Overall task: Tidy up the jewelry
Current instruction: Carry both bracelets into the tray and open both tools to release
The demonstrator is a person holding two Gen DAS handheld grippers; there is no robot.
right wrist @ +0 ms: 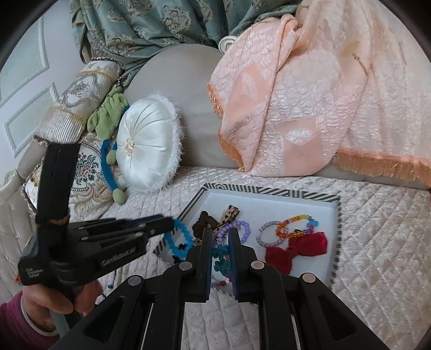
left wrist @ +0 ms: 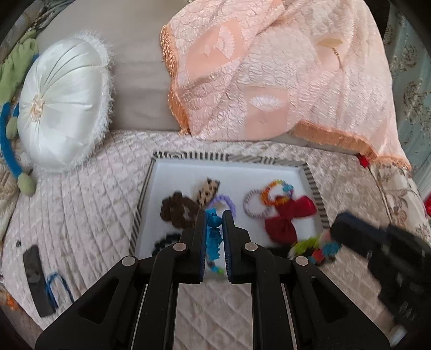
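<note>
Left gripper (left wrist: 215, 215) clamps blue bracelet (left wrist: 214, 237); right gripper (right wrist: 221, 233) clamps teal, possibly knotted, cord (right wrist: 222, 259).

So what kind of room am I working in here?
Most likely a living room or bedroom at home, on a sofa or daybed: a quilted seat cover, a round white satin cushion, a peach fringed throw and patterned curtains behind.

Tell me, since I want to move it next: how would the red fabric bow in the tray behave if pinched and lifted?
The red fabric bow looks soft and creased, so it would probably flop and droop. It seems light for its size. It overlaps the silver-grey ring and the orange bead bracelet in the striped-rim tray, so lifting it might drag them along.
</note>
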